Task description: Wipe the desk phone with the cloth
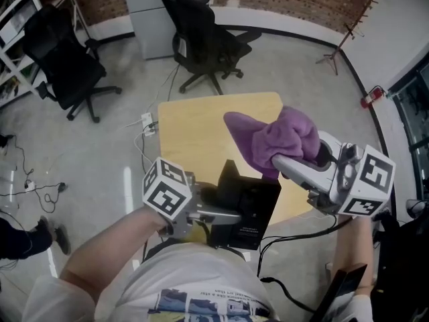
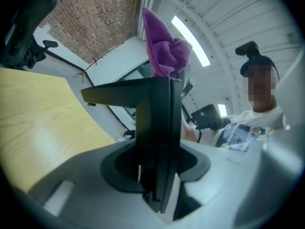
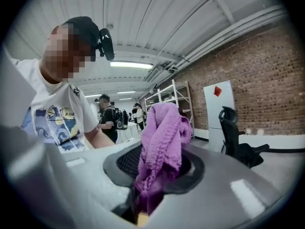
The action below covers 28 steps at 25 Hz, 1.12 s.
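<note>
No word or number can be read anywhere. Faint white print runs across the black plastic desk phone, too small to make out. Black-and-white square markers cover the white cube of the left gripper and the white cube of the right gripper. A red diamond sign sits on a tall white panel. What may be a white label hangs on a black office chair.
</note>
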{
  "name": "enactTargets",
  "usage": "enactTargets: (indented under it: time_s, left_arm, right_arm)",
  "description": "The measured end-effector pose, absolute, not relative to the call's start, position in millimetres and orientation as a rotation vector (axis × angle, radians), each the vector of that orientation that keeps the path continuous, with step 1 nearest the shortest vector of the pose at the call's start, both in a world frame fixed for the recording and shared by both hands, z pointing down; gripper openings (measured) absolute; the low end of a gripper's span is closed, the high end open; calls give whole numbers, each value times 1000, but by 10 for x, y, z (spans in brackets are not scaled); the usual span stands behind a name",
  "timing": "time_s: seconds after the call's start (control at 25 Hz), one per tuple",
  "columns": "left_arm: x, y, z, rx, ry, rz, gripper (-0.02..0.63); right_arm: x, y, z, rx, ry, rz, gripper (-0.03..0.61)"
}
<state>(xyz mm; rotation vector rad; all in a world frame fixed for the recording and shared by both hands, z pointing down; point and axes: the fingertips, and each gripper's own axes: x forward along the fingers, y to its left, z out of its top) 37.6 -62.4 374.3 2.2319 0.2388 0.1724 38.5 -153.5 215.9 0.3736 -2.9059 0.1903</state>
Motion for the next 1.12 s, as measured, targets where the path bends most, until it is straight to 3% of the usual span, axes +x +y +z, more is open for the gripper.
enactTargets:
  time_s: [0.52, 1.12]
  left_arm:
    - [449, -501, 3707, 2230, 286, 215, 178]
    - [294, -501, 3650, 2250, 277, 192, 178]
  right_arm:
    - [76, -1198, 2772, -97, -2634, 176, 107]
    - [261, -1785, 3586, 91, -2479, 391, 106]
